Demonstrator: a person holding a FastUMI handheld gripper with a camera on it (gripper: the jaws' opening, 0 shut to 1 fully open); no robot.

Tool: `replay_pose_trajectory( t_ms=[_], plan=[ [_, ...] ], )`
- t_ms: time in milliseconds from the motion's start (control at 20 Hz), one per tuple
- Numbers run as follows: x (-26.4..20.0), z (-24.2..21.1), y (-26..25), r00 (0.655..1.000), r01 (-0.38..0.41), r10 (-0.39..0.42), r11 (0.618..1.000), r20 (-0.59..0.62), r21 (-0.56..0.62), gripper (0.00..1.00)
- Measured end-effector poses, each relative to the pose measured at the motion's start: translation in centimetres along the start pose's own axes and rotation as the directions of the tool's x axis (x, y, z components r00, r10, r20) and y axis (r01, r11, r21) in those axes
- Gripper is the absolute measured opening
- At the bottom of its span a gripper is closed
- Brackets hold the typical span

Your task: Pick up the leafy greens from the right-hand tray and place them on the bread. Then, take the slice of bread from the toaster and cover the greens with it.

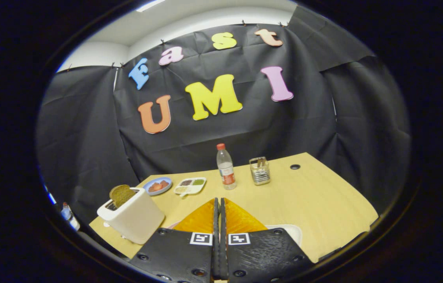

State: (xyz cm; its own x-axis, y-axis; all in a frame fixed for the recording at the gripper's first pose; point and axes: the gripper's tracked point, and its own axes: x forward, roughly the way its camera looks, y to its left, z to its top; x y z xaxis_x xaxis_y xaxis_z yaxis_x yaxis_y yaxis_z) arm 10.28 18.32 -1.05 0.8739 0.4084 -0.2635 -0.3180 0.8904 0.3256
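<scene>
At far left we see the white toaster (131, 215), a brown bread slice (121, 194) standing upright in its slot, long axis vertical. Beyond sit a blue plate (158, 185) and a divided tray (190, 185). Our gripper (219, 206) has its orange fingers pressed together, gripping nothing. Ahead stand a bottle (226, 167) and a metal holder (260, 170) on the wooden table (323, 196).

Water bottle (226, 166), wire holder (260, 171), sectioned dish (190, 185)
</scene>
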Motion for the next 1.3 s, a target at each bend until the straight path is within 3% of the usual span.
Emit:
replay_pose_trajectory(
  t_ms=[350, 700, 1000, 1300],
  plan=[
    [2.9, -2.5, 10.2, 0.989, -0.147, 0.147, 0.989, -0.032, 0.022, 0.00],
    [4.6, -7.1, 15.8, 0.959, -0.251, 0.268, 0.954, -0.094, 0.166, 0.00],
    [5.5, -9.1, 14.4, 0.959, -0.235, 0.263, 0.945, -0.102, 0.228, 0.00],
    [6.4, -10.1, 10.0, 0.978, -0.148, 0.164, 0.981, -0.127, 0.129, 0.00]
  ],
)
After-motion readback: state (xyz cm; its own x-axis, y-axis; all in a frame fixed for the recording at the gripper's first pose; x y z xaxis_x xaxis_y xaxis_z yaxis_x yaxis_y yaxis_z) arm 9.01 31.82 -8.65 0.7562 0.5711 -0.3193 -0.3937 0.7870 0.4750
